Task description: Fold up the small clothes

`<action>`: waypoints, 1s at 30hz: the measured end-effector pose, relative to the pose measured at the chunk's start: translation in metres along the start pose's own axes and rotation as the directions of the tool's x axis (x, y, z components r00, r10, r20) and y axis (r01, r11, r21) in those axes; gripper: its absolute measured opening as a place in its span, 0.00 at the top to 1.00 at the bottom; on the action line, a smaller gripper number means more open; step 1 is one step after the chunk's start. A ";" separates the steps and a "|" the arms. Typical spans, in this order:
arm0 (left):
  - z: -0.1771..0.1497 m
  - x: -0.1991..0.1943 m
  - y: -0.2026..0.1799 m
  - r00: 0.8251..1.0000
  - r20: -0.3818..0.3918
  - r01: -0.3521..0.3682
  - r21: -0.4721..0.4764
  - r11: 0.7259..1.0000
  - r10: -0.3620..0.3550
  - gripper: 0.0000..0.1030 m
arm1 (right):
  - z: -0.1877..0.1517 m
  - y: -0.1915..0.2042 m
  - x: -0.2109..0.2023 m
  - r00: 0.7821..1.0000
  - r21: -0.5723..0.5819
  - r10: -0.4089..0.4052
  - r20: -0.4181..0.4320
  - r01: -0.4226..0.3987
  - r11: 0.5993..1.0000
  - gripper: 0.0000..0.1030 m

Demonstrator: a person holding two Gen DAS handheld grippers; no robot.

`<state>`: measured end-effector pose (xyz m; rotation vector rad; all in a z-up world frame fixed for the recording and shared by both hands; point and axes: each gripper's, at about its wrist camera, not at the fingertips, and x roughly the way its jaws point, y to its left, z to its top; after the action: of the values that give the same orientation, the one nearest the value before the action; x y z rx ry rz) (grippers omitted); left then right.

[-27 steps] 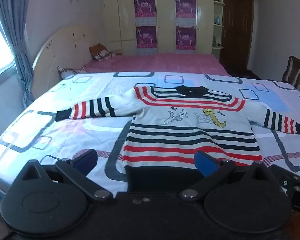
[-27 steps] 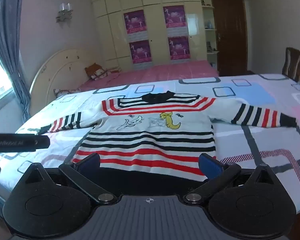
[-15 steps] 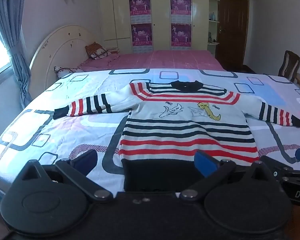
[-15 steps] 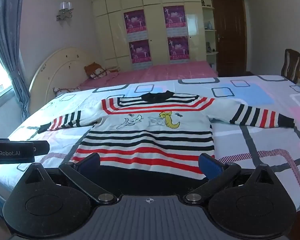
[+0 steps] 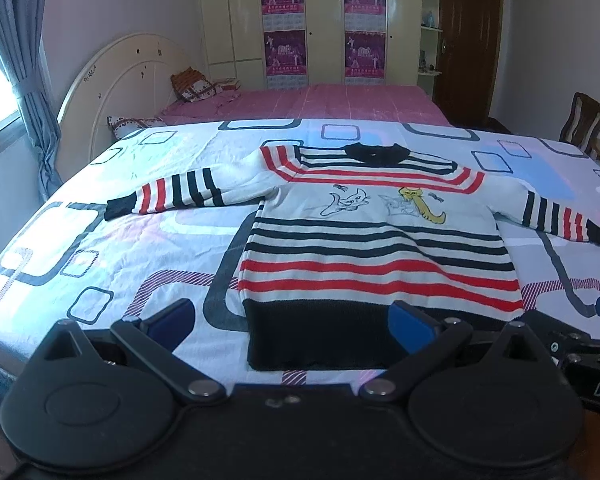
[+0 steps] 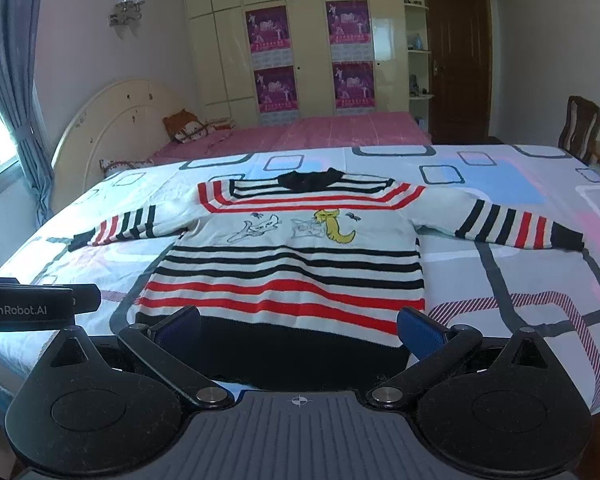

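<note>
A small white sweater (image 5: 372, 248) with red and black stripes, a black collar and a black hem lies flat, front up, on the bed, both sleeves spread out. It also shows in the right wrist view (image 6: 288, 264). My left gripper (image 5: 290, 320) is open and empty, just before the hem's left part. My right gripper (image 6: 298, 328) is open and empty, just before the hem's right part. The left gripper's body (image 6: 28, 308) shows at the right wrist view's left edge.
The bedsheet (image 5: 100, 240) is white with square patterns. A pink bed (image 5: 308, 104) and a cream headboard (image 5: 116, 80) lie behind. Cupboards with posters (image 5: 324, 20) line the back wall. A wooden chair (image 5: 584, 120) stands at the right, a curtain (image 5: 24, 80) at the left.
Both grippers have risen and tilted slightly, so the sweater sits lower in both views. The sweater has not moved. Both grippers stay open.
</note>
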<state>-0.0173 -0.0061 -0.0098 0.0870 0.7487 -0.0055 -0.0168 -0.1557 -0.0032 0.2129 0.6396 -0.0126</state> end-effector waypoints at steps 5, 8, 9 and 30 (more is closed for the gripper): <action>-0.004 0.004 0.001 1.000 -0.023 -0.001 0.008 1.000 0.001 0.00 | -0.003 0.004 0.004 1.000 -0.015 -0.006 -0.030 0.006 1.000 0.00; -0.005 0.006 0.002 0.999 -0.036 0.002 0.006 1.000 -0.002 0.00 | -0.004 0.004 0.007 0.999 -0.012 -0.005 -0.038 0.005 1.000 0.00; -0.005 0.007 0.003 0.999 -0.037 0.002 0.005 1.000 -0.002 0.00 | -0.004 0.005 0.007 0.999 -0.012 -0.004 -0.039 0.004 1.000 0.00; -0.008 0.011 -0.002 0.998 -0.059 0.016 0.028 0.999 -0.014 0.00 | -0.001 0.003 0.007 0.999 -0.006 -0.019 -0.030 0.019 1.000 0.00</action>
<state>-0.0147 -0.0073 -0.0234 0.1094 0.8078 -0.0280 -0.0110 -0.1525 -0.0077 0.2020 0.6713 -0.0261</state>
